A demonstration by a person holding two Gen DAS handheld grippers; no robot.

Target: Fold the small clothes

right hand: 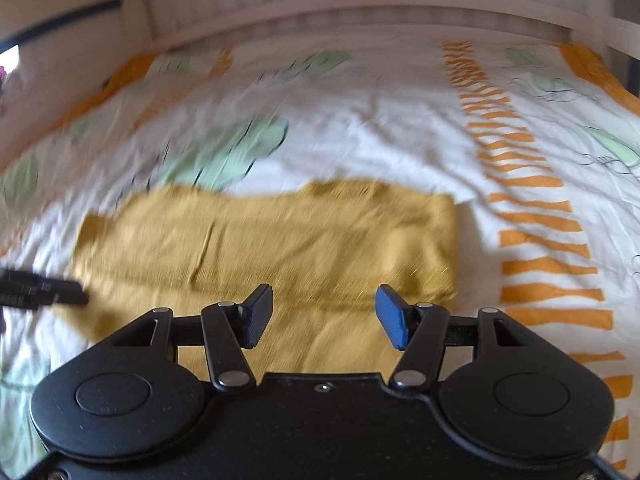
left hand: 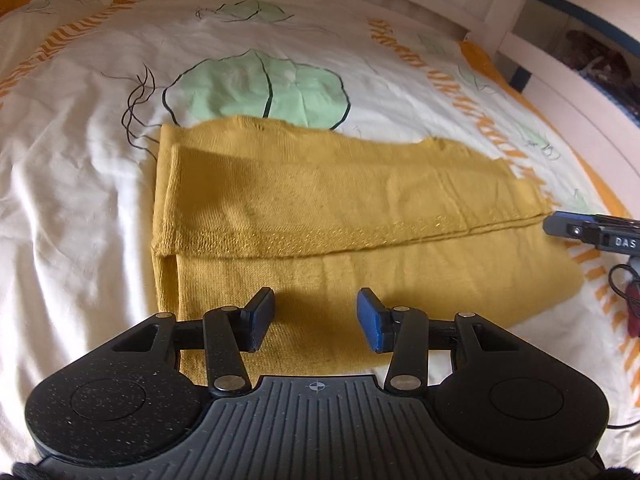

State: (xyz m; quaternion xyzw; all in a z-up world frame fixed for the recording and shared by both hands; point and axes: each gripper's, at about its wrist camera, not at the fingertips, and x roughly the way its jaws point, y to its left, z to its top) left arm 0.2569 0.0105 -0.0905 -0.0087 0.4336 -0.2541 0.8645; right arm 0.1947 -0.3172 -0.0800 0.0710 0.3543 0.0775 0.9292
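A yellow knit top (left hand: 320, 216) lies folded flat on the bed sheet (left hand: 80, 184), near the middle of the bed. The sheet is white with green leaves and orange stripes. One layer of the top is folded over, and its edge runs across the top from side to side.

The left gripper (left hand: 316, 318) hangs over the near edge of the top. Its fingers are spread wide and hold nothing. The right gripper (right hand: 324, 316) is over the near edge too, fingers spread wide and empty. The right wrist view is blurry.

A white bed frame (right hand: 360, 4) stands at the far edge of the bed.
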